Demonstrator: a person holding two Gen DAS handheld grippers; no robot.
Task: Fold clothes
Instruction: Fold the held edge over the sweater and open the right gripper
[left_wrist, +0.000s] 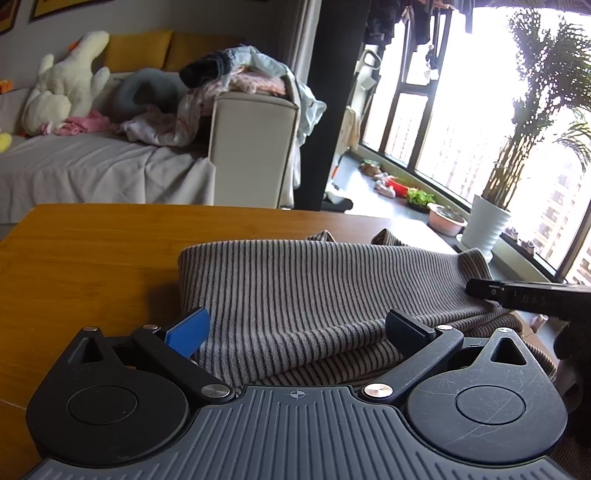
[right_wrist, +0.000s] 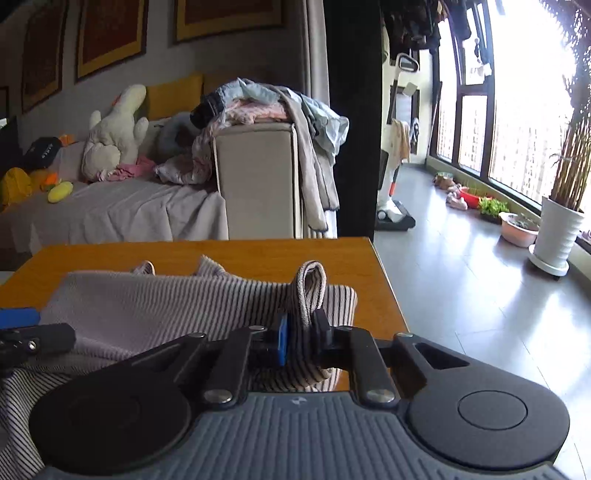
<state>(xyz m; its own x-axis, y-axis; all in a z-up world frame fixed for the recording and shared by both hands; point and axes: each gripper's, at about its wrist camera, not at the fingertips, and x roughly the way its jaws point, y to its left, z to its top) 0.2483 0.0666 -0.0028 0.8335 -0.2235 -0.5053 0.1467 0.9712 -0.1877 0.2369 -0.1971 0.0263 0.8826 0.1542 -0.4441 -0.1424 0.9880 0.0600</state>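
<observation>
The wooden table (left_wrist: 92, 258) carries the striped knit garment (left_wrist: 314, 291), already doubled over, centre to three o'clock. More folds seem due. The left gripper (left_wrist: 295, 328) gapes wide, empty; the right gripper (right_wrist: 301, 328) pinches its bunched edge.

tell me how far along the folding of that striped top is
Partly done: the striped garment lies on the wooden table already doubled over, layered edges showing near the camera. In hand: the right gripper is shut on a pinched loop of its fabric, while the left gripper is open over the cloth. Left: at least one more fold, then smoothing, likely.
</observation>
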